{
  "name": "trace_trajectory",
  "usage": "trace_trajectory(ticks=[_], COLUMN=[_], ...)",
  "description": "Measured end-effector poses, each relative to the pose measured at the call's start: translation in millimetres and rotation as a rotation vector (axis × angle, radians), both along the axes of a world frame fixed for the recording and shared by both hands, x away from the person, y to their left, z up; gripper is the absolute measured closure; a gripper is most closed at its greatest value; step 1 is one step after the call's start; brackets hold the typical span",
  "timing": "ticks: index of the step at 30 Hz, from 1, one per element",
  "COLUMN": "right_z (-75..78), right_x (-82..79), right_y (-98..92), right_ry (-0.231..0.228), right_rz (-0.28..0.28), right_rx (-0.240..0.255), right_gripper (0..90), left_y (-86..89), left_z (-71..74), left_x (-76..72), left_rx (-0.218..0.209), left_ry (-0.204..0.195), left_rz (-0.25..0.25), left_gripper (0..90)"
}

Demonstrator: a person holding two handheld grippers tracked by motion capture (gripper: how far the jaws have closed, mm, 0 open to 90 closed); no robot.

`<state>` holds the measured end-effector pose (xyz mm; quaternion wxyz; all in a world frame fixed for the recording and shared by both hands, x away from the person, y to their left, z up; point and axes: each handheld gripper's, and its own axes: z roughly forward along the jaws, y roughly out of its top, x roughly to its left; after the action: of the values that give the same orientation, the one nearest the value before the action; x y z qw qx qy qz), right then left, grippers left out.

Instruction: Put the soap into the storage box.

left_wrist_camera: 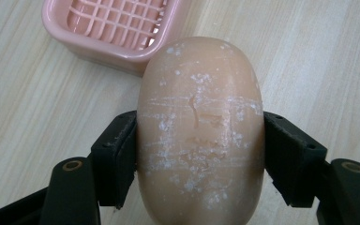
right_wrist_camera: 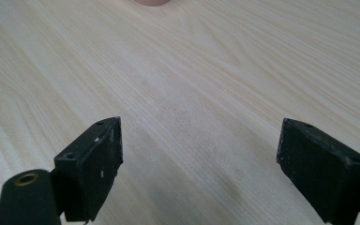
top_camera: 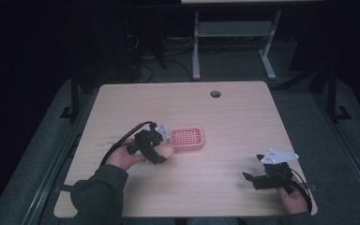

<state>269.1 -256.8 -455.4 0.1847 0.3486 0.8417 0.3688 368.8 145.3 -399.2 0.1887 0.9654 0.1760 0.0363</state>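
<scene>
Peach-coloured oval soap bar sits clamped between the left gripper's jaws just beside the pink slotted plastic soap dish, apparently not yet placed, while the right gripper idles wide open, empty, over the pale wooden table.

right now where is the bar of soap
The soap bar is clamped between the left gripper's jaws at the table's left-centre in the high view, just short of the pink soap dish and not yet in it.
</scene>
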Motion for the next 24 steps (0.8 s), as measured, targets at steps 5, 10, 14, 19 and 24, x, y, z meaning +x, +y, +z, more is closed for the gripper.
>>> trace_trajectory(ticks=[5, 10, 14, 19, 24], right_z=[0.1, 0.3, 0.7, 0.6, 0.7], right_x=[0.1, -0.3, -0.7, -0.6, -0.6], right_y=[0.0, -0.1, 0.3, 0.0, -0.2], right_ry=[-0.001, 0.000, 0.004, -0.001, -0.002], right_rz=[0.002, -0.001, -0.007, -0.003, -0.003], right_rx=[0.000, 0.003, 0.012, 0.010, 0.011], right_gripper=[14.1, 14.1, 14.1, 14.1, 14.1], left_y=[-3.3, -7.0, -8.1, -9.9, -13.5], left_z=[1.9, 4.3, 3.5, 3.2, 5.1], left_x=[2.5, 5.2, 7.5, 10.3, 13.5], left_rx=[-0.003, 0.001, -0.001, 0.004, 0.013], left_ry=[-0.002, -0.005, 0.002, 0.006, 0.004], left_rz=[0.000, -0.006, -0.007, -0.004, -0.011], left_gripper=[32.5, 32.5, 32.5, 32.5, 32.5])
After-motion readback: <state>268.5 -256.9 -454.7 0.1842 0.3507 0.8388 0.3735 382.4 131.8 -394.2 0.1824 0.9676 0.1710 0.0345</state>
